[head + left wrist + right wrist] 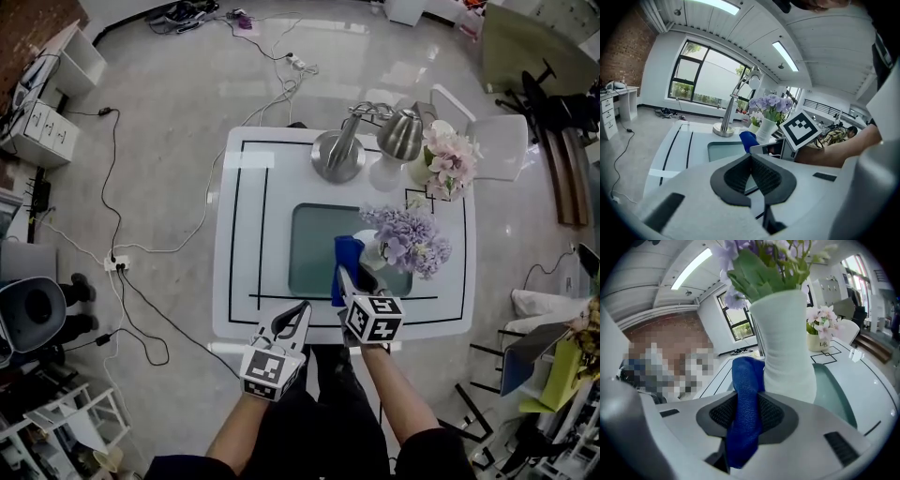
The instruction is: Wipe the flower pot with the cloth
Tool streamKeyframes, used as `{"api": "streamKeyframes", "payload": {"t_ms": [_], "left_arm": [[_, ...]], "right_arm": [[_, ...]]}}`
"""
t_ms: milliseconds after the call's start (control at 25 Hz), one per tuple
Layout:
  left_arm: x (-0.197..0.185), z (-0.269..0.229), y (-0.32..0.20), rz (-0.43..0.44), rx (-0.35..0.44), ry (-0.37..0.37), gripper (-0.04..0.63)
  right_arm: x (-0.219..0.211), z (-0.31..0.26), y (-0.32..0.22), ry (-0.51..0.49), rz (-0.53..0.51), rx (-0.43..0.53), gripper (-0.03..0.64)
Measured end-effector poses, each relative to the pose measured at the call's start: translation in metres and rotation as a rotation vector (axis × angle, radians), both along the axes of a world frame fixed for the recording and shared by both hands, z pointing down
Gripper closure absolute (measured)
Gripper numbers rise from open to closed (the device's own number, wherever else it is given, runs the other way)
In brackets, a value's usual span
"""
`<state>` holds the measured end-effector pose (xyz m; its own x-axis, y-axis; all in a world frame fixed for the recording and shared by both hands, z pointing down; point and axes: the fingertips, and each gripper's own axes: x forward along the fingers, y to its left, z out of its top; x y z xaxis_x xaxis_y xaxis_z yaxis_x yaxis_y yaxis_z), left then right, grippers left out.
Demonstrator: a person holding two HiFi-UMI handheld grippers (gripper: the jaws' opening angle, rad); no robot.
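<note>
Clamping blue cloth [746, 394] beside flower pot [786, 352], right tool [747, 417] hides pot's base.

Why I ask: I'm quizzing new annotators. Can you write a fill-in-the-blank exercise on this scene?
1. The right gripper is shut on a ____ cloth.
2. The white flower pot right beside that cloth holds ____ flowers.
3. The left gripper is shut and holds ____.

Missing words: blue; purple; nothing.
</note>
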<state>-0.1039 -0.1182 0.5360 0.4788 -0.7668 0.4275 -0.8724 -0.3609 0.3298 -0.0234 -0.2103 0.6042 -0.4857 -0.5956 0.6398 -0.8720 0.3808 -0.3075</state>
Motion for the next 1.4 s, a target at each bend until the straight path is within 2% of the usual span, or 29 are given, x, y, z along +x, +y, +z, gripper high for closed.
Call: {"api": "streamKeyframes", "payload": {"t_ms": [320, 400, 520, 640, 760, 960, 1080, 1200, 1400], "left_arm": [[-0.008, 0.012, -0.001, 0.002, -0.015, 0.003, 0.589], [-0.006, 0.014, -0.001, 0.006, -0.017, 0.002, 0.589], [0.000, 0.016, -0.002, 0.013, -0.020, 0.005, 0.589], [0.009, 0.017, -0.001, 0.031, -0.023, 0.001, 0.589], [0.017, 0.016, -0.001, 0.040, -0.029, 0.008, 0.589], [0.028, 0.017, -0.001, 0.054, -0.035, -0.006, 0.589], [0.034, 0.020, -0.003, 0.061, -0.040, -0.022, 0.589], [0.041, 0.021, -0.008, 0.071, -0.042, -0.037, 0.589], [0.055, 0.019, -0.025, 0.075, -0.032, -0.047, 0.589]], "right_arm": [[-0.006, 0.025, 0.018, 0.011, -0.034, -0.064, 0.503], [-0.005, 0.015, 0.025, 0.028, -0.085, -0.008, 0.503], [0.005, -0.015, 0.033, 0.115, -0.168, 0.168, 0.503], [0.023, -0.035, 0.033, 0.177, -0.176, 0.270, 0.503], [0.041, -0.028, 0.029, 0.188, -0.149, 0.232, 0.503], [0.058, 0.010, 0.039, 0.108, -0.094, 0.056, 0.503], [0.065, 0.023, 0.050, 0.070, -0.089, -0.012, 0.503], [0.080, 0.012, 0.054, 0.028, -0.061, 0.003, 0.503], [0.119, -0.033, 0.021, -0.045, 0.039, 0.131, 0.503]]}}
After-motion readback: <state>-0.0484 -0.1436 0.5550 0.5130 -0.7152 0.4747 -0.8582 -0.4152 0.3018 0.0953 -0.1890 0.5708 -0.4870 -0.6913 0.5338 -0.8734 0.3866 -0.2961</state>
